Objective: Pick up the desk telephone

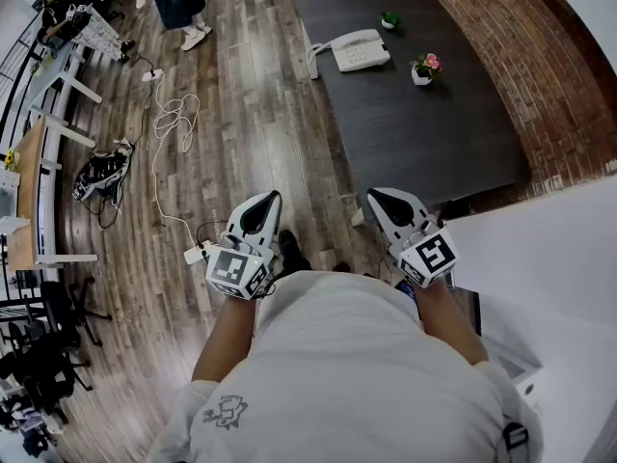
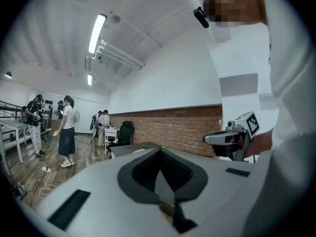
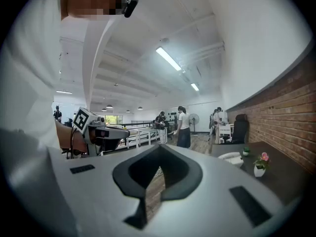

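White knit shirt (image 1: 347,374) fills the bottom of the head view, soft and creased, and hides the person's legs and most of both forearms. Just past it, the left gripper (image 1: 272,201) and the right gripper (image 1: 379,198) are held level side by side over the floor. Each is a smooth pale-grey shell tapering to a point around a dark, matt, spade-shaped hollow, with a marker cube at its rear. In their own views the left gripper (image 2: 159,151) and right gripper (image 3: 158,148) both have their jaws pressed together with nothing between them. The desk telephone (image 1: 359,49) is a glossy white slab with its handset on the cradle. It sits well ahead of both tools, near the far left edge of a dark, flat-topped desk (image 1: 424,152), and its keys are too small to make out. A small white pot with a pink flower (image 1: 424,68) stands just beside it. The floor (image 1: 260,133) is streaked wooden planks, crossed by a looped white cable (image 1: 172,119). A rough red brick wall (image 1: 569,85) runs along the right, apparently cut off by a white surface (image 1: 549,258).
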